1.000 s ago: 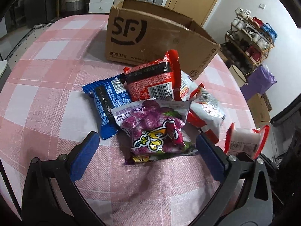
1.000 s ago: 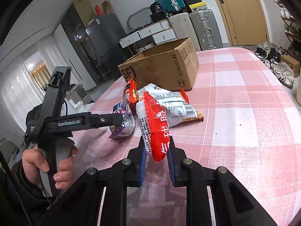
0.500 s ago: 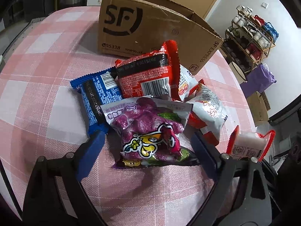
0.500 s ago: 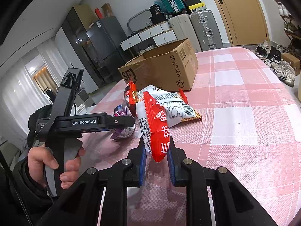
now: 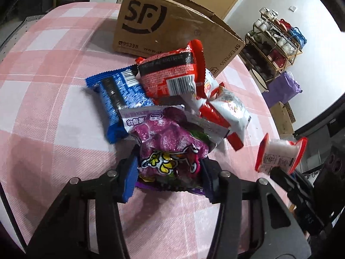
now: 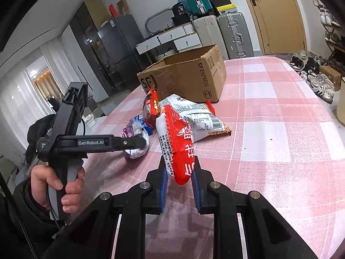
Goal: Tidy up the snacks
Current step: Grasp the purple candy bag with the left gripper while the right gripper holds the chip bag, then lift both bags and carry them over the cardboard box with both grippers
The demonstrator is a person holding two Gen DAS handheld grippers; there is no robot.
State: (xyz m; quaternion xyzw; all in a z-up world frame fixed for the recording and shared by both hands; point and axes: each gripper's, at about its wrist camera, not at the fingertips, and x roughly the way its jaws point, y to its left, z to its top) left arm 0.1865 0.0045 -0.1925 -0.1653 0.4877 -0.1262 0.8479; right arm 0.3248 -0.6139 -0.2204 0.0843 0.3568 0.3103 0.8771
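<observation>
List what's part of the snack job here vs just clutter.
Job:
- purple bag, left gripper closing around it
- red-white packet, right gripper shut on it
- blue pack
- red pack
- white bag
- box

Clutter:
- suitcases
- shoe rack
- drawers
- fridge

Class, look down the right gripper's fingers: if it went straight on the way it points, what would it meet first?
Probably the white snack bag on the table, beyond the red-and-white packet the right gripper already holds; depth is uncertain.
</observation>
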